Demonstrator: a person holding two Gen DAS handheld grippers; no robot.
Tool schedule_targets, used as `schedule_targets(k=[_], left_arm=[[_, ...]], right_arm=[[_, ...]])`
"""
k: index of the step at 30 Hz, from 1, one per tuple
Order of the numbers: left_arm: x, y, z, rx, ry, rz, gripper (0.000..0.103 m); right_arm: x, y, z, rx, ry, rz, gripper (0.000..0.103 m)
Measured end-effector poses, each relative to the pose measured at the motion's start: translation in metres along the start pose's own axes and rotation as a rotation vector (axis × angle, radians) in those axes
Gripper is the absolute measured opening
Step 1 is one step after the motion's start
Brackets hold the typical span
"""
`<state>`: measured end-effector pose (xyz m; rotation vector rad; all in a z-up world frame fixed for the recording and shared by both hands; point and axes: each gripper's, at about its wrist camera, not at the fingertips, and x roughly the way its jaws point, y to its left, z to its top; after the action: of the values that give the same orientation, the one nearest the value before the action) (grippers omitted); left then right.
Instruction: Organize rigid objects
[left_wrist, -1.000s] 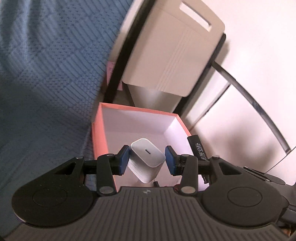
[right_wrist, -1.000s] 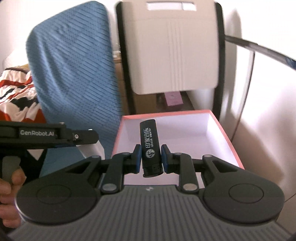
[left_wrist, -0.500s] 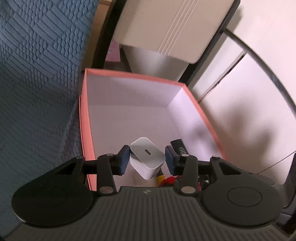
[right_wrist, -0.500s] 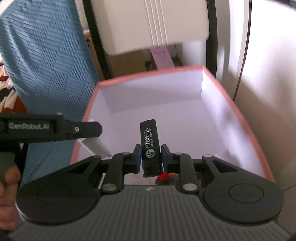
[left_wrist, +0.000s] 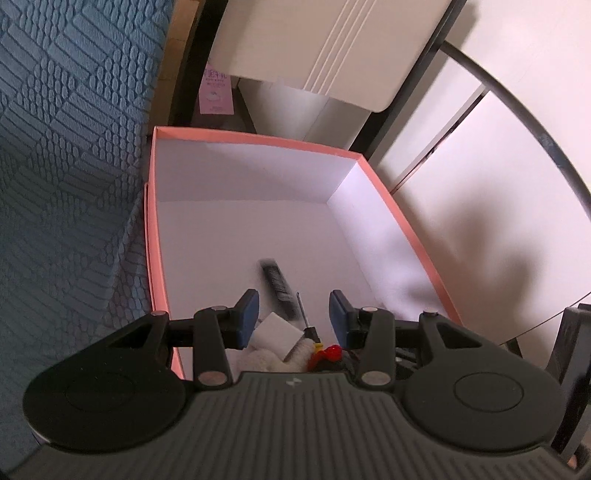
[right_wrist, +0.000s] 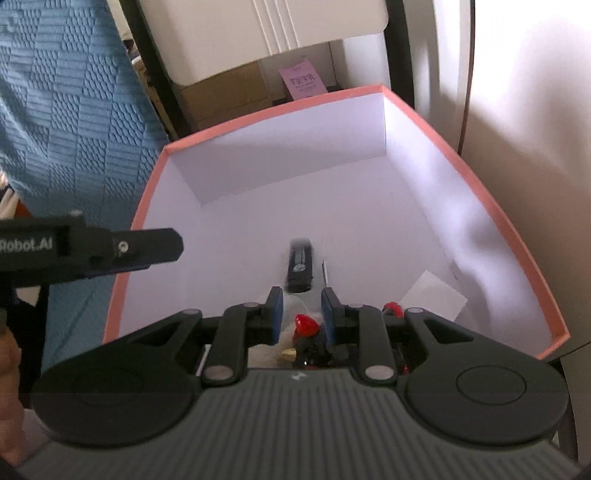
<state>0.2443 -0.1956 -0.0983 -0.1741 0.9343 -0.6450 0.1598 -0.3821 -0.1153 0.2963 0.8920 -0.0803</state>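
Observation:
A pink-rimmed white box (left_wrist: 255, 138) (right_wrist: 480, 206) lies under both grippers. My left gripper (left_wrist: 293, 314) is open and empty above its near end. The white charger (left_wrist: 279, 334) lies below it on a white cloth. My right gripper (right_wrist: 302, 314) is open and empty. The black lighter (right_wrist: 301, 264) is blurred just beyond its fingertips, free of the pads, and also shows in the left wrist view (left_wrist: 279, 282). Red-tipped items (right_wrist: 306, 323) and a thin black tool (left_wrist: 303, 314) lie at the box's near end.
A blue textured chair back (left_wrist: 66, 166) stands left of the box. A white panel (left_wrist: 314, 48) with black frame rods is behind it, with a pink tag (left_wrist: 216, 92) and cardboard boxes (right_wrist: 225, 88). A white card (right_wrist: 432, 295) lies in the box at right.
Both grippers have opened. The charger dropped from the left gripper into the box, and the lighter left the right gripper and is falling or sliding into the box.

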Motion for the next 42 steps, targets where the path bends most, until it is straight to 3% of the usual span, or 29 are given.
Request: schedule_targets(k=[6, 16, 27, 35, 37, 38, 40, 42], left_arm=[[-0.034, -0.013, 0.000, 0.019, -0.057, -0.009, 0.048], [-0.124, -0.036, -0.015, 0.007, -0.185, -0.045, 0.048], [-0.205, -0.055, -0.053, 0.059, -0.256, -0.023, 0.048], [-0.235, -0.055, -0.080, 0.046, -0.274, 0.002, 0.049], [-0.238, -0.054, -0.087, 0.044, -0.275, 0.026, 0.058], [-0.239, -0.053, -0.092, 0.036, -0.274, 0.041, 0.068], [-0.241, -0.050, -0.100, 0.028, -0.276, 0.050, 0.071], [-0.243, -0.046, -0.106, 0.015, -0.275, 0.049, 0.079]], right_arm=[[-0.034, 0.009, 0.006, -0.016, -0.058, 0.017, 0.027], [-0.117, 0.034, 0.011, -0.062, -0.171, 0.041, 0.027], [-0.179, 0.060, -0.018, -0.100, -0.208, 0.043, 0.027], [-0.207, 0.066, -0.041, -0.111, -0.239, 0.033, 0.029], [-0.211, 0.067, -0.047, -0.118, -0.244, 0.021, 0.043], [-0.212, 0.066, -0.050, -0.120, -0.247, 0.013, 0.048], [-0.215, 0.064, -0.055, -0.114, -0.259, 0.002, 0.076], [-0.217, 0.062, -0.060, -0.108, -0.266, 0.004, 0.089]])
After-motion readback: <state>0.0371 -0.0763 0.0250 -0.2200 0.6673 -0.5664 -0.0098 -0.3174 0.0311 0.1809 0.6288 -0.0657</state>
